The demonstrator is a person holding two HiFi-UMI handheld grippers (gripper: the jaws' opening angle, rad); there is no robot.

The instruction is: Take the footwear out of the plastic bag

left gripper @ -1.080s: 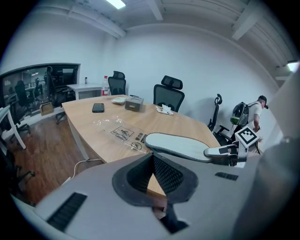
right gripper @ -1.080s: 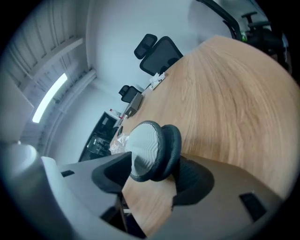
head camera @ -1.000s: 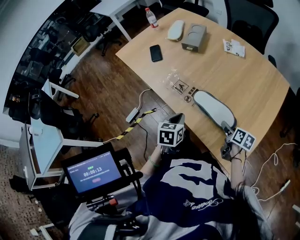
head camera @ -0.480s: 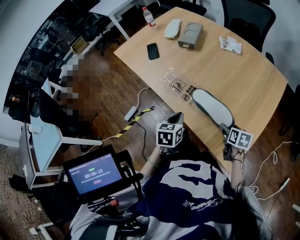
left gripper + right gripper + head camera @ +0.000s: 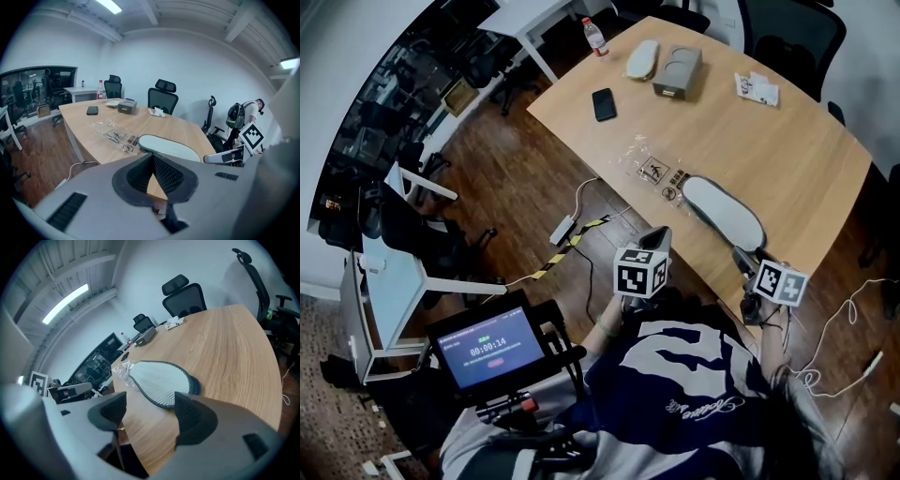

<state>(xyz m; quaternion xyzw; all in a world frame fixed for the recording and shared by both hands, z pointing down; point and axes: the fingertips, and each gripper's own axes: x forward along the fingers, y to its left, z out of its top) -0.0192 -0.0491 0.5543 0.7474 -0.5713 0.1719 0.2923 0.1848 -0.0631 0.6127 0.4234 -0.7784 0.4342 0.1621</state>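
Note:
A grey slipper (image 5: 724,212) lies sole up on the wooden table (image 5: 787,159), outside the clear plastic bag (image 5: 654,171), which lies flat just beyond its toe. In the right gripper view the slipper's ribbed sole (image 5: 161,380) sits just ahead of the jaws, the bag (image 5: 118,371) behind it. My right gripper (image 5: 742,262) is at the slipper's near end; its jaws (image 5: 150,411) stand wide, are closing, and have nothing between them. My left gripper (image 5: 654,242) hovers off the table's near edge, shut and empty (image 5: 152,157), facing the slipper (image 5: 168,146) and bag (image 5: 115,136).
At the table's far end lie a second slipper (image 5: 639,58), a grey box (image 5: 680,70), a phone (image 5: 603,103), a bottle (image 5: 593,36) and a small packet (image 5: 757,89). Office chairs (image 5: 162,96) stand behind the table. Cables (image 5: 572,230) run over the floor.
My right gripper has drawn back slightly from the slipper's near end towards the table edge. The left gripper has hardly moved. The slipper and bag lie where they were.

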